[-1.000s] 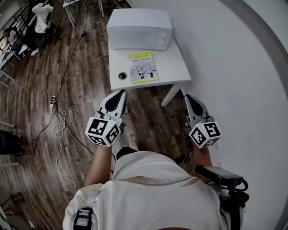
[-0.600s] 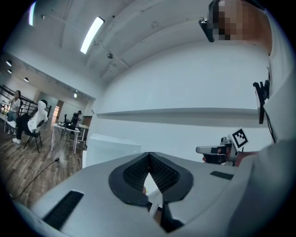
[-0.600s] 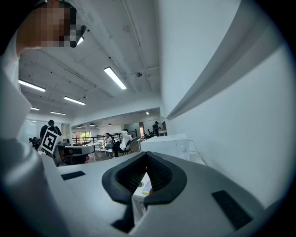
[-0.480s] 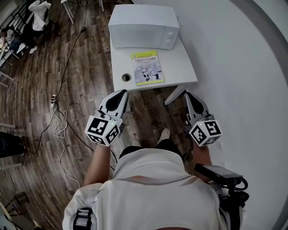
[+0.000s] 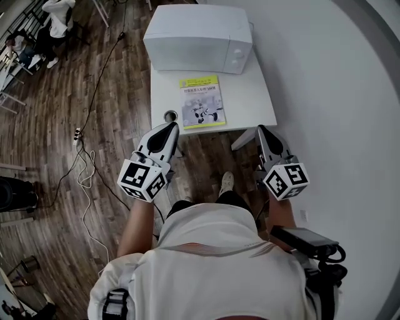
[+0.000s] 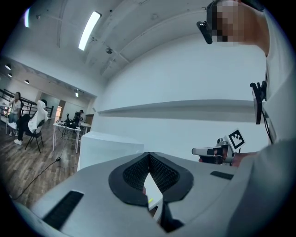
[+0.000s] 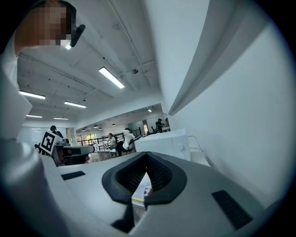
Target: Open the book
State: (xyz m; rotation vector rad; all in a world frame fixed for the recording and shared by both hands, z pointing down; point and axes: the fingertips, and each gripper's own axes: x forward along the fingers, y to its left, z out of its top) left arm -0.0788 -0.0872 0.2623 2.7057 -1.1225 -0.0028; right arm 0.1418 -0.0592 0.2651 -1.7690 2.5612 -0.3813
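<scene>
**At the near edge of the tabletop: book closed**

Toward that near edge the book lies shut, cover up, in front of the microwave. My left gripper and right gripper hover just short of the edge, both jaws clenched on nothing.

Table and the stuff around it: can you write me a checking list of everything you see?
Surface: white table, with one round hole near its front edge.
Job's things: book lying flat and closed, cover up, on the table.
Clutter: white microwave at the back of the table, behind the book.
Grippers: left gripper and right gripper both short of the table, fingers together, holding nothing.
Cables: cables trailing over the floor left of the table, by a power strip.
Surroundings: wooden floor, white wall on the right, people seated far off.
</scene>
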